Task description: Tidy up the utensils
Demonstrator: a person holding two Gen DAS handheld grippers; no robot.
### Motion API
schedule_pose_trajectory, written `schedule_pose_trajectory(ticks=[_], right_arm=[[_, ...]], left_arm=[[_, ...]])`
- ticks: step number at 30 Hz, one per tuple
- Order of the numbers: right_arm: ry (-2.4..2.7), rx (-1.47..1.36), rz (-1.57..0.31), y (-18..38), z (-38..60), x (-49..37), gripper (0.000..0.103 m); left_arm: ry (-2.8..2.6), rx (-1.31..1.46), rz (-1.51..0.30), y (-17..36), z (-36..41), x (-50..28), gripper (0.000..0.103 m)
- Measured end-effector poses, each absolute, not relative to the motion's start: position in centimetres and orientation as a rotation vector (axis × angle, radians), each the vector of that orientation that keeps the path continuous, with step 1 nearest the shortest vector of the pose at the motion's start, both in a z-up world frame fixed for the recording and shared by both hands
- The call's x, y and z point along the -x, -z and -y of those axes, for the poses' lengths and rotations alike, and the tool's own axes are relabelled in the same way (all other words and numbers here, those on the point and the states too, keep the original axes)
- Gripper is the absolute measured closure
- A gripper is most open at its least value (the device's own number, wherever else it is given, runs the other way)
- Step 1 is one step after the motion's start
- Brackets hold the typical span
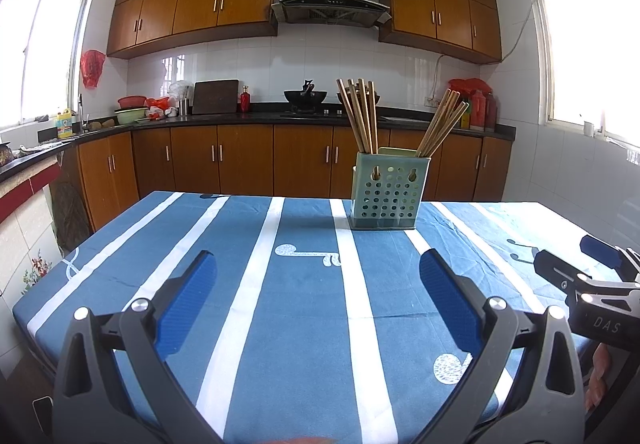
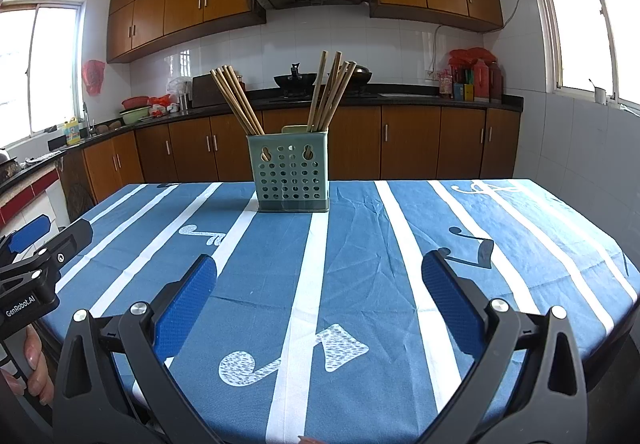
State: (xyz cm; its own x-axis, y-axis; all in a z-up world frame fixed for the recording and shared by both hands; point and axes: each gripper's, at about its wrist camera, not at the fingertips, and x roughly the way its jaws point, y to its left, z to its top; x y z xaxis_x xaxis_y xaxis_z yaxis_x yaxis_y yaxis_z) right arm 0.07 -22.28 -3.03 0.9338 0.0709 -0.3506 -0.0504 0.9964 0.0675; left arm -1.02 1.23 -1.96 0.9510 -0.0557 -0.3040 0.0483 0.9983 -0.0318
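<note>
I see the table [image 1: 248,324], covered by a blue cloth with white stripes, filling the lower half of both wrist views. The green perforated utensil holder [image 1: 386,196] stands upright near the table's far edge, toward the middle of that edge. It carries two bundles of wooden chopsticks [image 1: 360,116]: one bundle leans out of the left compartment, the other [image 1: 440,128] out of the right, tips up. My left gripper [image 1: 318,268] hovers over the near edge, fingers spread wide, nothing between them. My right gripper [image 2: 318,272] sits beside it over the near edge, fingers likewise spread and empty. Both are well apart from the holder. Each wrist view catches the other gripper at its side margin.
</note>
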Motion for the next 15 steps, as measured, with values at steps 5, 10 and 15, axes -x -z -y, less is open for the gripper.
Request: schedule_pose_trajectory(ticks=[5,10,15], right_arm=[[-0.062,-0.058,-0.361,2.98,22.32,-0.09,0.002],[-0.062,-0.058,-0.361,2.92,22.36,-0.11,0.002],[-0.063,-0.058,-0.362,2.93,22.32,-0.07,0.002]], left_arm=[[0.054,0.026,-0.307,2.02,-1.28,1.06,0.004],[0.050,0.025,-0.309,2.01,-1.44,0.93,0.004],[0.049,0.025,-0.310,1.95,-1.47,0.95,0.004]])
